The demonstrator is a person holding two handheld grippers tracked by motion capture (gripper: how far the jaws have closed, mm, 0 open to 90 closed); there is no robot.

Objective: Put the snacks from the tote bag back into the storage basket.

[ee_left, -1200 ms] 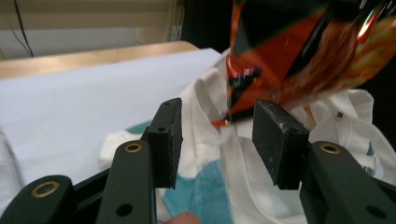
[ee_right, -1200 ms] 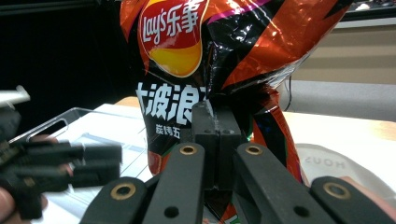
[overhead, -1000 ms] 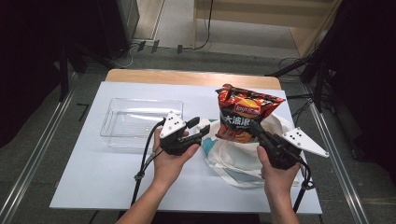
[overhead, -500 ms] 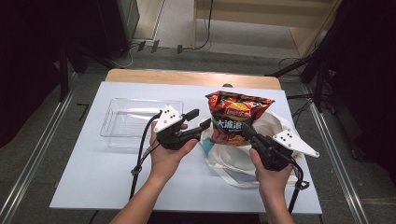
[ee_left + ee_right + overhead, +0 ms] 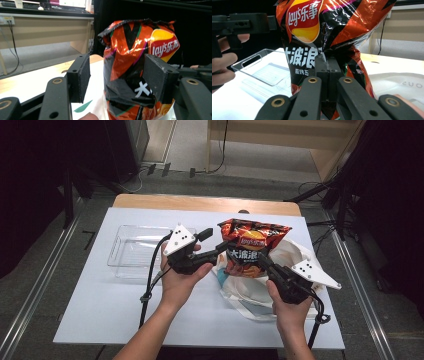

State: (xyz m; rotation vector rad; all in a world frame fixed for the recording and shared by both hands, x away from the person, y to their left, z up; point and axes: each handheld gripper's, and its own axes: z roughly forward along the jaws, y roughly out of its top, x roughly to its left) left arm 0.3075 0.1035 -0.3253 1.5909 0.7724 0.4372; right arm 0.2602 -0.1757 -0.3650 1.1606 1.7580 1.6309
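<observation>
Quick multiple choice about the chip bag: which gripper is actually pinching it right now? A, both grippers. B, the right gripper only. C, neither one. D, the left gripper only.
B: in the right gripper view the right gripper has its jaws closed together on a fold of the chip bag, while in the left gripper view the left gripper stands wide open, its jaws to either side of the bag.

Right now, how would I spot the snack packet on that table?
Find the white table and the white cloth bag on its right side. Above that bag, the right hand-held gripper pinches an upright chip bag: shiny orange and black, nothing like the clear tray to its left.
</observation>
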